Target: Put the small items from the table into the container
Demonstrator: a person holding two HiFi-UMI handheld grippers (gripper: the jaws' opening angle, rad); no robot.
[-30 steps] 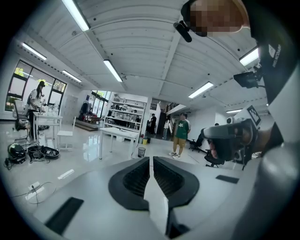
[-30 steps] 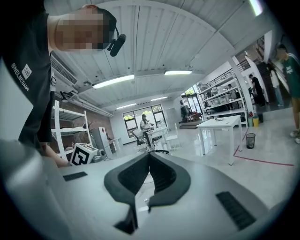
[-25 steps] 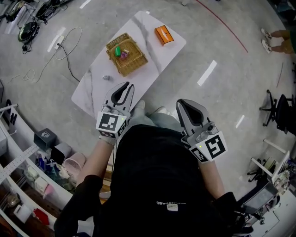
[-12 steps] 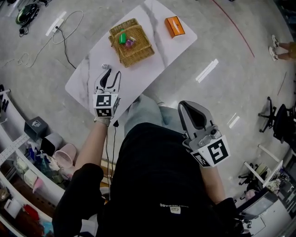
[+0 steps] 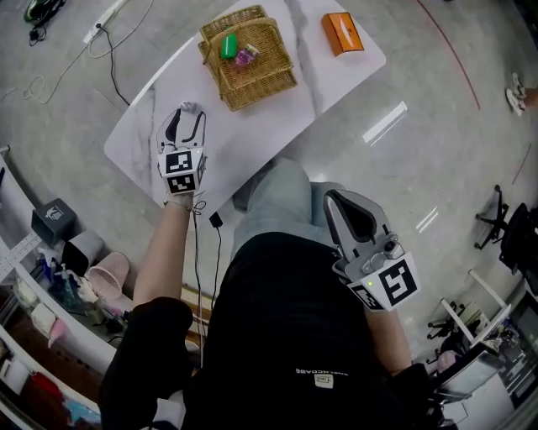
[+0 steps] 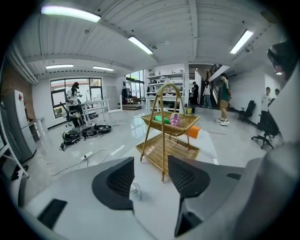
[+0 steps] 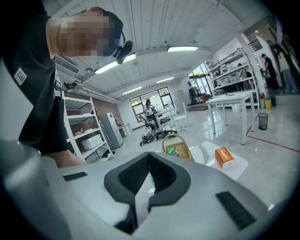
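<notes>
A two-tier wicker basket [image 5: 252,55] [image 6: 171,136] stands on the white marble table [image 5: 277,117]. Its top tier holds a green item [image 5: 228,46] [image 6: 161,119] and a pink item [image 5: 245,57] [image 6: 175,119]. My left gripper [image 5: 187,113] [image 6: 151,164] hangs low over the table's left part, its jaws opening. A small clear item [image 6: 134,190] sits on the table between them, close to the left jaw, with neither pad touching it. My right gripper [image 5: 349,206] [image 7: 149,155] is held back by the person's body, off the table, its tips together and nothing in them.
An orange box [image 5: 342,34] [image 7: 224,157] lies on the table's far right corner. Cables and a power strip [image 5: 105,21] run over the floor to the left. Shelves with a pink bin [image 5: 105,273] stand at the lower left. People stand far off in the left gripper view.
My left gripper has swung forward and down onto the table's left part and its jaws have spread apart. The right gripper has sunk a little and stays by the body.
</notes>
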